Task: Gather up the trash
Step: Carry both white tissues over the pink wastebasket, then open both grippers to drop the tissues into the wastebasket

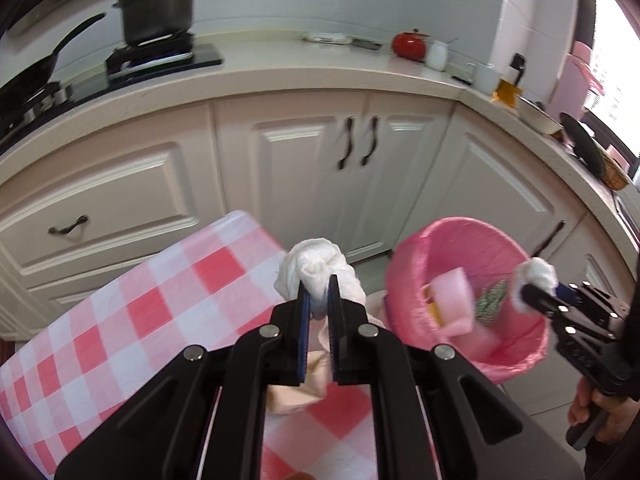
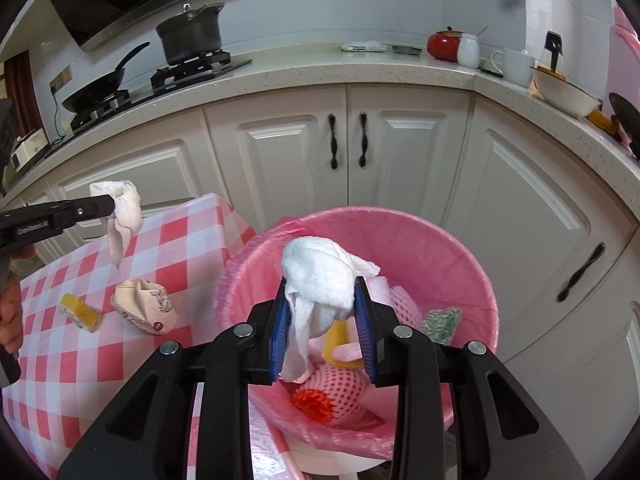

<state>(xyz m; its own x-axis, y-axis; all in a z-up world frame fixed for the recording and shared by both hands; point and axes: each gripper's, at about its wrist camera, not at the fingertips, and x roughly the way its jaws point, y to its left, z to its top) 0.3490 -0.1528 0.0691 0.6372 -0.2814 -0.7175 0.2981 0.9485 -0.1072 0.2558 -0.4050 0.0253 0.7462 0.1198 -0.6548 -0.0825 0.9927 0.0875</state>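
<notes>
Red-checked table [image 2: 80,360] stands beside the pink-lined bin [image 2: 460,264], below white kitchen cabinets [image 2: 280,148]. Left tool [image 1: 319,280] and right tool [image 2: 322,316] each pinch a crumpled white tissue [image 2: 320,272].

In the left wrist view the left tongs [image 1: 319,286] cover the lower half of the white tissue wad [image 1: 316,268] and most of a beige wrapper [image 1: 298,394] lying on the checked tabletop [image 1: 120,320]. The whole counter [image 1: 280,64] is smeared with blur, so the flat items [image 1: 340,38] on it cannot be told. In the right wrist view the right tongs [image 2: 322,326] and their tissue [image 2: 320,276] hide part of the bin [image 2: 460,264] contents, and the print on the crumpled wrapper [image 2: 144,304] is too small to read.
</notes>
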